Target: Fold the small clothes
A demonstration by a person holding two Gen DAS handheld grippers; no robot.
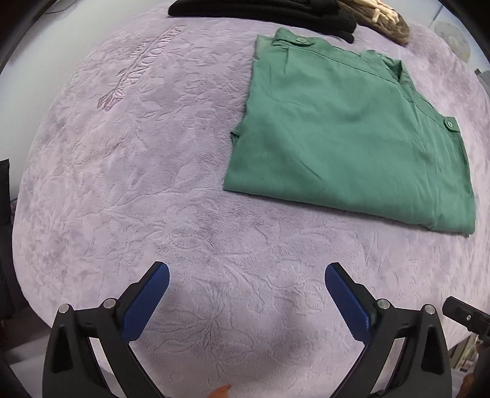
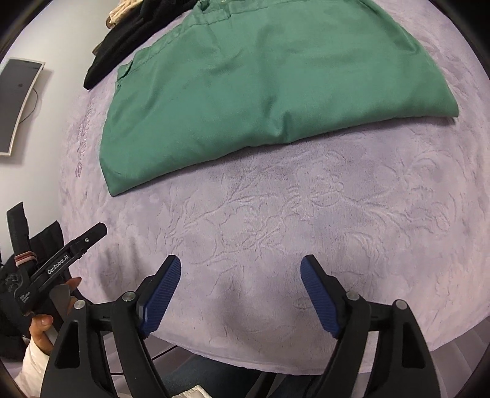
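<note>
Green garment is what we face, though we begin at our claws: the left gripper hangs released above the lavender embossed blanket, blue pads spread wide and holding nothing. Our right gripper is likewise released and bare over the same blanket. Outward, toward one o'clock from the left claw and twelve o'clock from the right, the garment lies folded into a flat, smooth rectangle, with two buttoned tabs along its far edge. Beyond it, at twelve o'clock in the left view, sits a black garment beside a brown fuzzy item.
</note>
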